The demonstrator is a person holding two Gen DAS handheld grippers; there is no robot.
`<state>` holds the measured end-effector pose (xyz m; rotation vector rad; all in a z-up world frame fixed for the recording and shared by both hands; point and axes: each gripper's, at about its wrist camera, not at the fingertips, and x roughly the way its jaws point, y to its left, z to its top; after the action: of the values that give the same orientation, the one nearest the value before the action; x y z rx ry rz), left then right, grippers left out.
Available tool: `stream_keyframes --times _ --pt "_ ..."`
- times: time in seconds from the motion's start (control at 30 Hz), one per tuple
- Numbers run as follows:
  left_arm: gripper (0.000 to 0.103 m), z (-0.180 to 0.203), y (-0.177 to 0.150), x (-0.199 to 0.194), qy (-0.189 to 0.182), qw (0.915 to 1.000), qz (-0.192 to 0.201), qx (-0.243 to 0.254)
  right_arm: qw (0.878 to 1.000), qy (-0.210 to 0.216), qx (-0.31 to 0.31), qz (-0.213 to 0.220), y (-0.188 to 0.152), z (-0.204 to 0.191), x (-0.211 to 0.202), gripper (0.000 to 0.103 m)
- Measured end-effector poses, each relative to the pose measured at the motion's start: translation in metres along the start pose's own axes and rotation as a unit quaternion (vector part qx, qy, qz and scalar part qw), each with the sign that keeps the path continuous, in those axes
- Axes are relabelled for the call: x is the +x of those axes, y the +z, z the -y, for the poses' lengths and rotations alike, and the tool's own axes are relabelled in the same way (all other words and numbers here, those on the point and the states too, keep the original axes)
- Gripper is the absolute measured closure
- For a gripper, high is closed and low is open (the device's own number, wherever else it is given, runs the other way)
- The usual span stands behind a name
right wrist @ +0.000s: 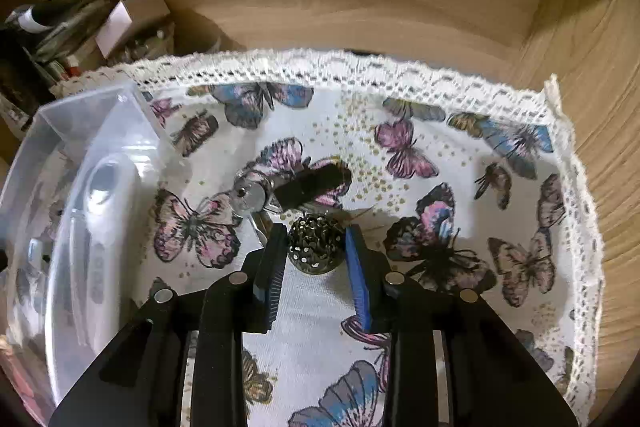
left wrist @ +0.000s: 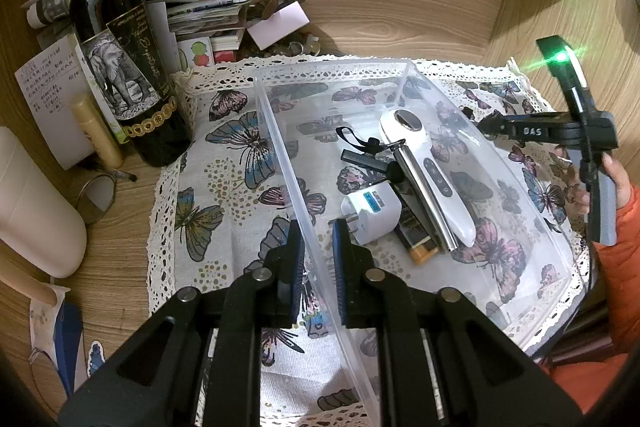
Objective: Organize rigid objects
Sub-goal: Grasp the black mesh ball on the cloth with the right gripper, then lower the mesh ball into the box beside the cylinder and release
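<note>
On the butterfly cloth that covers the middle of the bench, a clear plastic bin stands and already holds several hard things: a white handheld device, a white plug adapter, a small black item with a strap and a dark flat piece with an orange end.

The left gripper has its jaws on both sides of the bin's near left wall, one finger outside and one inside. They are close to the wall, but I cannot tell if they really press it. I judge this hold is there to keep the light bin steady while things are dropped in.

The right gripper is low over the cloth, just to the right of the bin. Its jaws are partly open with a dark metal ball with small holes between them; both pads seem to touch the ball, but I cannot say if the squeeze is firm. The ball appears to rest on the cloth. Just behind it lie a shiny round metal piece and a black block, near each other and outside the bin.

The ball is probably the next thing to go in. Being round and smooth, it may slip or roll if the grip is off its middle.
</note>
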<state>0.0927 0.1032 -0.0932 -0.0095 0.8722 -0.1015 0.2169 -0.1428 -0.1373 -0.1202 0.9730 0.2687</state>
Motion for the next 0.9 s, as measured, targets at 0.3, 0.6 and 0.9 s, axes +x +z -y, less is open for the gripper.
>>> stream_keyframes --times 0.3,0.6,0.9 --pt "0.090 0.000 0.000 0.000 0.000 1.0000 0.000 0.000 0.998 0.007 -0.021 0.058 0.006 -0.014 -0.052 0.076" --pt "0.090 0.000 0.000 0.000 0.000 1.0000 0.000 0.000 0.991 0.027 -0.072 0.112 0.024 -0.056 -0.088 0.076" --pt "0.090 0.000 0.000 0.000 0.000 1.0000 0.000 0.000 0.984 0.074 -0.118 0.113 0.027 -0.097 -0.094 0.076"
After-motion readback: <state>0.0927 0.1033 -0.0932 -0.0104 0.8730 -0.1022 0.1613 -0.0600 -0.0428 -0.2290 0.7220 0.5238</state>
